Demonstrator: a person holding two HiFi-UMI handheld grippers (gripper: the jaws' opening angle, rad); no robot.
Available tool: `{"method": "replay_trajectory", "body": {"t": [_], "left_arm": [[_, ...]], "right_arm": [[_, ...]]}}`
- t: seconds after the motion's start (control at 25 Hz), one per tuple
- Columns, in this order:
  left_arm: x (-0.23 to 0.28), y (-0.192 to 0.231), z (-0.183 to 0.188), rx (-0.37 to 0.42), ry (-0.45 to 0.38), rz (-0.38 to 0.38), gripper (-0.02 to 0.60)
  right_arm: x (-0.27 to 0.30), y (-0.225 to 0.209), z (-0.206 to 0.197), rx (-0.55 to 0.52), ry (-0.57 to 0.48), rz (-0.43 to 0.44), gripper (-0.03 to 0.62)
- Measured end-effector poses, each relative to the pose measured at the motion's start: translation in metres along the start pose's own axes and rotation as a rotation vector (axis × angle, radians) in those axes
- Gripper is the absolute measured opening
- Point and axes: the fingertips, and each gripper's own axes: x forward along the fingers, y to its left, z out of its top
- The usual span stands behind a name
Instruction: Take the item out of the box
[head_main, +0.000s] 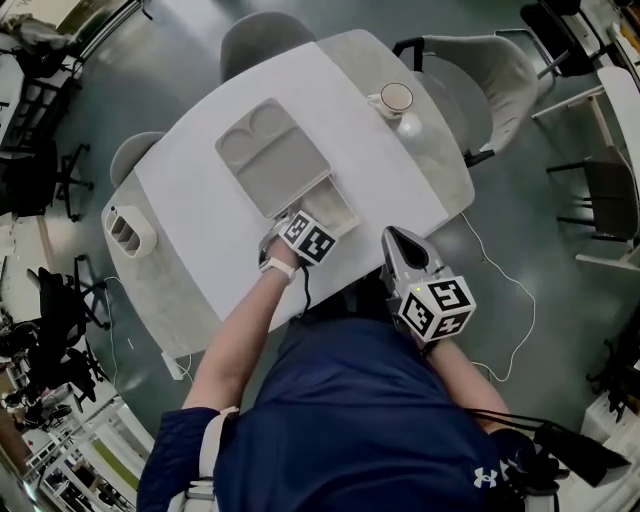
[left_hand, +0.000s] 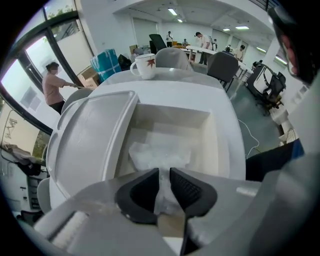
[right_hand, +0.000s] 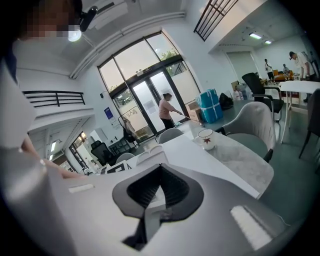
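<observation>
A shallow white box (head_main: 347, 208) lies open on the white table (head_main: 200, 215), its moulded lid (head_main: 270, 155) folded back to the far left. In the left gripper view the box's wall (left_hand: 222, 145) surrounds a clear crinkled plastic packet (left_hand: 160, 152) lying on its floor. My left gripper (left_hand: 164, 173) reaches into the near end of the box, and its dark pads pinch the near edge of that packet. From the head view the left gripper (head_main: 296, 220) sits at the box's near corner. My right gripper (head_main: 396, 238) hovers off the table's near edge, jaws together with nothing between them (right_hand: 160, 168).
A white mug (head_main: 396, 98) stands at the far right of the table, on its marbled part. A grey desk organiser (head_main: 130, 230) sits at the left end. Grey chairs (head_main: 480, 75) ring the table. A cable (head_main: 500, 275) trails over the floor on the right.
</observation>
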Motion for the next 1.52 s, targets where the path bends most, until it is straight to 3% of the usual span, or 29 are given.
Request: {"method": "replay_trajectory", "body": {"t": [0.12,0.24,0.36,0.56,0.8,1.16,1.52], "left_arm": [[0.002,-0.006,0.000,0.057,0.011,-0.024,0.034],[-0.002,-0.010,0.001,0.044,-0.016,-0.044,0.009],[-0.015,-0.012,0.007,0.032,-0.091,-0.026,0.003],[-0.052,-0.003,0.022,0.032,-0.246,0.080,0.003],[-0.101,-0.001,0.018,-0.054,-0.383,0.102,0.003],[-0.163,0.005,-0.022,-0.160,-0.497,0.169,0.003],[-0.184,0.023,-0.093,-0.283,-0.484,0.250,0.003]], "right_arm": [[-0.005,-0.003,-0.005,0.012,0.000,-0.016,0.002],[-0.009,0.000,-0.006,0.007,-0.005,-0.018,0.002],[-0.012,0.004,-0.005,0.000,-0.004,-0.009,0.002],[-0.012,0.018,-0.009,-0.023,0.012,0.016,0.002],[-0.004,0.045,-0.013,-0.073,0.040,0.078,0.002],[0.012,0.084,-0.021,-0.149,0.089,0.173,0.002],[0.031,0.136,-0.027,-0.236,0.138,0.283,0.002]]}}
